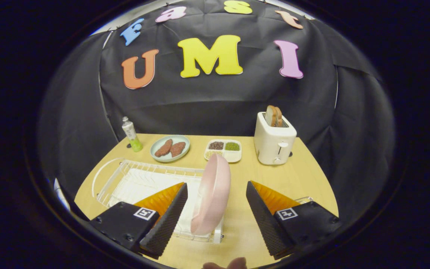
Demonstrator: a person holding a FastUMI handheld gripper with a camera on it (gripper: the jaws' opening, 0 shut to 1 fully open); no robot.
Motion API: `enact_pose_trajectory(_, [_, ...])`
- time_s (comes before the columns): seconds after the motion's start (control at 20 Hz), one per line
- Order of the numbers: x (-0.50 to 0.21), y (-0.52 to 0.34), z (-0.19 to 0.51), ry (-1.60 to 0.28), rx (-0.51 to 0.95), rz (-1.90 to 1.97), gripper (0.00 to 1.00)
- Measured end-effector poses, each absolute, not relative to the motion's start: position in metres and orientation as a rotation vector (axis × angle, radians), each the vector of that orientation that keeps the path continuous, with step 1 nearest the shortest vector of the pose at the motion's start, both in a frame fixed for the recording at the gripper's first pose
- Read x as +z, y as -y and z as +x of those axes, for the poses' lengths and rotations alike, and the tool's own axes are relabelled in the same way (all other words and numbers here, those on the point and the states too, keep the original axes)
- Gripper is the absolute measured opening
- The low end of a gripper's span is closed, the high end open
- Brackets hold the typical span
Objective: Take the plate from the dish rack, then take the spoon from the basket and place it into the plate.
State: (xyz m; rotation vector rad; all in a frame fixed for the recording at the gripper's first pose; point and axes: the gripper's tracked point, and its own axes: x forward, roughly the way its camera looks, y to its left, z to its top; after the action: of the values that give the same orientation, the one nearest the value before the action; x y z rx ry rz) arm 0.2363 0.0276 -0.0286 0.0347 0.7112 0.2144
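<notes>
A pink plate (212, 194) stands on edge at the right end of the clear wire dish rack (133, 179) on the wooden table. My gripper (217, 188) is open, its two fingers on either side of the plate with gaps on both sides, neither touching it. The left finger (170, 213) hangs over the rack, the right finger (263, 215) over bare table. A clear container edge (304, 200) peeks out behind the right finger; its contents are hidden.
Beyond the rack stand a green-bottomed bottle (131, 133), a pale plate with two brown pieces (170, 148), a divided white dish of grains (223, 150) and a white toaster (273, 142) holding bread. A fingertip (225, 264) shows at the near table edge.
</notes>
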Motion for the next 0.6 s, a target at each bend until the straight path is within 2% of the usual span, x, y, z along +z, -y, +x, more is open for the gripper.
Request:
enact_pose_trajectory(0.25, [-0.064,-0.035,0.255,-0.836,0.186,0.121,1.00])
enact_pose_trajectory(0.3, [-0.071,-0.036,0.255,-0.867,0.180,0.147,0.95])
enact_pose_trajectory(0.35, [-0.078,-0.036,0.257,-0.897,0.173,0.168,0.88])
enact_pose_trajectory(0.45, [-0.086,-0.042,0.255,-0.939,0.180,0.237,0.64])
enact_pose_trajectory(0.55, [-0.086,-0.038,0.255,-0.952,0.122,0.235,0.44])
enact_pose_trajectory(0.6, [-0.087,-0.038,0.252,-0.955,0.095,0.214,0.40])
